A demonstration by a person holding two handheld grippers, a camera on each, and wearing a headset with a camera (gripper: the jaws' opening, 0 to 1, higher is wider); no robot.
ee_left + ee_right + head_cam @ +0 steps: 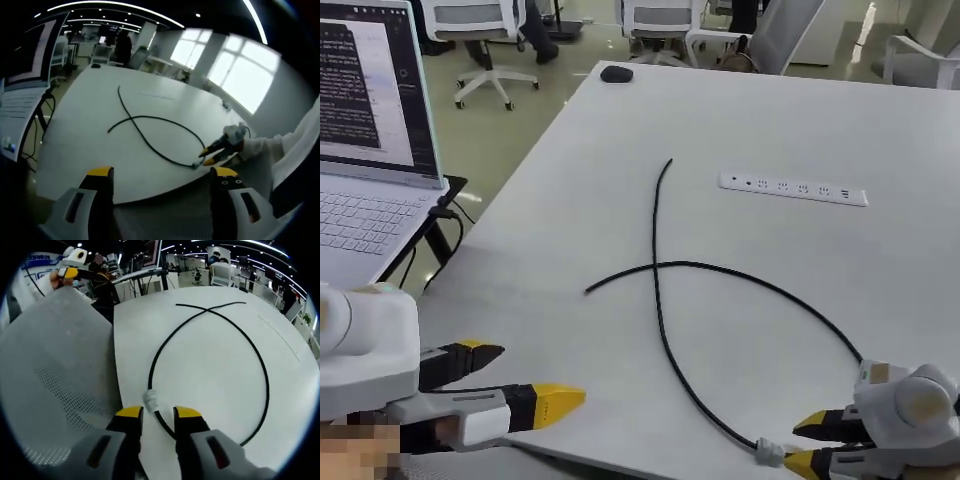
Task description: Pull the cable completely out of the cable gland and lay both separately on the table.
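Observation:
A long black cable [654, 240] lies on the white table [770, 110] in a loop that crosses itself. Its near end carries the small white cable gland [769, 452], close to the front edge. My right gripper [808, 442] is at that end, and in the right gripper view the cable [207, 310] runs between the narrowly open jaws of the right gripper [159, 412], just behind the gland [150, 400]. My left gripper [525, 375] hovers wide open at the table's near left edge with nothing in it. The left gripper view looks past the left gripper [162, 175] toward the gland [195, 165].
A white power strip [792, 188] lies at the far right of the table and a dark mouse [616, 73] at its far edge. An open laptop [370, 120] stands on a stand to the left. Office chairs stand beyond. A grey mesh chair back [60, 370] is near the right gripper.

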